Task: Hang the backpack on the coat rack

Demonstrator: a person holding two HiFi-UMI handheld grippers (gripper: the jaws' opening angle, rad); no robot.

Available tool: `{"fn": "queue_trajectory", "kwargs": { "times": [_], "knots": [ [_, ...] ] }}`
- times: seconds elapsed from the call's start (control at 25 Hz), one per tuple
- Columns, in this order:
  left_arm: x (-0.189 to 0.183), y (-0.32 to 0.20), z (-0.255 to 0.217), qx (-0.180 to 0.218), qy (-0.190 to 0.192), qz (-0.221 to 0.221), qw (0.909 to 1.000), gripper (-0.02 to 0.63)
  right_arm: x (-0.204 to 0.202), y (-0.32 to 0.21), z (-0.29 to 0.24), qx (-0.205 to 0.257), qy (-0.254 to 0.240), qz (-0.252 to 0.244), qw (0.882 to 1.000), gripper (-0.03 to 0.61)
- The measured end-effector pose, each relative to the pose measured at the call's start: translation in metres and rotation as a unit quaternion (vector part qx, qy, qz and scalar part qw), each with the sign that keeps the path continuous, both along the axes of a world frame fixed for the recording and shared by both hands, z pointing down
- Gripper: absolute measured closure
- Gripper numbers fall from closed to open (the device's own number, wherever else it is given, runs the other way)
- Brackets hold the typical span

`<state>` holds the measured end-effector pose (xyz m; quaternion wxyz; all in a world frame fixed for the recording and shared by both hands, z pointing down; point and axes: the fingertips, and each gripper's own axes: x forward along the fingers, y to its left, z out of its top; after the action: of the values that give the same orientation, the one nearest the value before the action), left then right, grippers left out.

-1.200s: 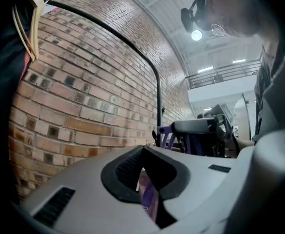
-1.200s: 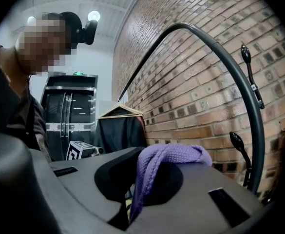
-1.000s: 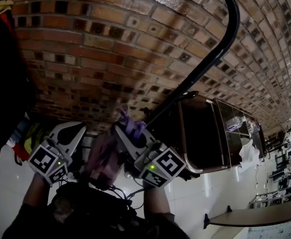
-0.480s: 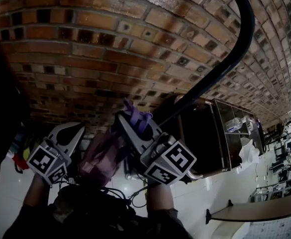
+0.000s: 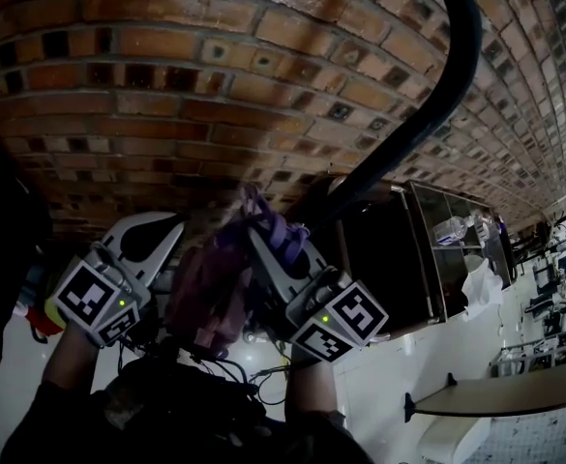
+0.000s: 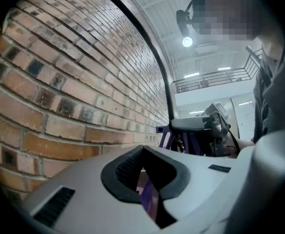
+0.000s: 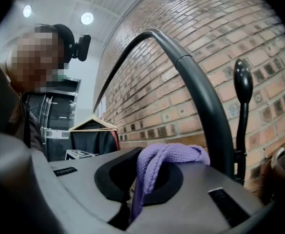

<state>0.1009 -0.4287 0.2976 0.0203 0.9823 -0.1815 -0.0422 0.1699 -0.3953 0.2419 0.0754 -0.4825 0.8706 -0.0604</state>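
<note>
The purple backpack [image 5: 208, 293] hangs between my two grippers, in front of the brick wall. In the head view my left gripper [image 5: 169, 228] is at its left side, shut on purple backpack fabric [image 6: 150, 200]. My right gripper [image 5: 255, 228] is shut on the backpack's purple top strap [image 7: 167, 161], which loops out over its jaws. The coat rack's black curved arm [image 5: 428, 114] sweeps from the upper right down behind the right gripper. A knobbed hook [image 7: 243, 82] of the rack stands just right of the arm [image 7: 200, 96]. The left gripper view shows the right gripper [image 6: 200, 126] beside it.
A brick wall [image 5: 166, 85] fills the background close ahead. Dark clothing [image 5: 2, 220] hangs at the left, on a wooden hanger [image 7: 91, 123]. A dark glass-fronted cabinet [image 5: 413, 259] stands to the right, and a table [image 5: 495, 396] lies at the lower right on a white floor.
Both grippers have risen with the backpack and moved closer to the wall and the rack's arm. The strap's loop now sits higher, next to the black arm.
</note>
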Motion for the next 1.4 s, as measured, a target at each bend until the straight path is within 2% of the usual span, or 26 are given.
{"fn": "queue_trajectory", "kwargs": {
  "times": [0.2, 0.44, 0.56, 0.72, 1.12, 1.4],
  "knots": [
    [0.015, 0.004, 0.012, -0.012, -0.012, 0.009, 0.9998, 0.575, 0.014, 0.007, 0.026, -0.016, 0.014, 0.016, 1.000, 0.575],
    [0.016, 0.009, 0.037, -0.035, -0.038, 0.002, 0.9987, 0.577, 0.023, 0.013, 0.069, -0.047, -0.009, 0.027, 0.998, 0.576],
    [0.014, 0.011, 0.043, -0.039, -0.037, -0.007, 0.9985, 0.575, 0.031, 0.018, 0.089, -0.063, -0.025, 0.037, 0.997, 0.577],
    [0.008, 0.015, 0.048, -0.044, -0.032, -0.020, 0.9983, 0.575, 0.036, 0.026, 0.104, -0.061, -0.029, 0.038, 0.997, 0.576],
    [-0.004, 0.036, 0.066, -0.059, -0.038, -0.039, 0.9968, 0.575, 0.036, 0.033, 0.134, -0.067, 0.002, 0.045, 0.997, 0.574],
    [-0.019, 0.056, 0.085, -0.072, -0.042, -0.057, 0.9949, 0.577, 0.034, 0.034, 0.151, -0.057, 0.020, 0.089, 0.994, 0.551]
  ]
}}
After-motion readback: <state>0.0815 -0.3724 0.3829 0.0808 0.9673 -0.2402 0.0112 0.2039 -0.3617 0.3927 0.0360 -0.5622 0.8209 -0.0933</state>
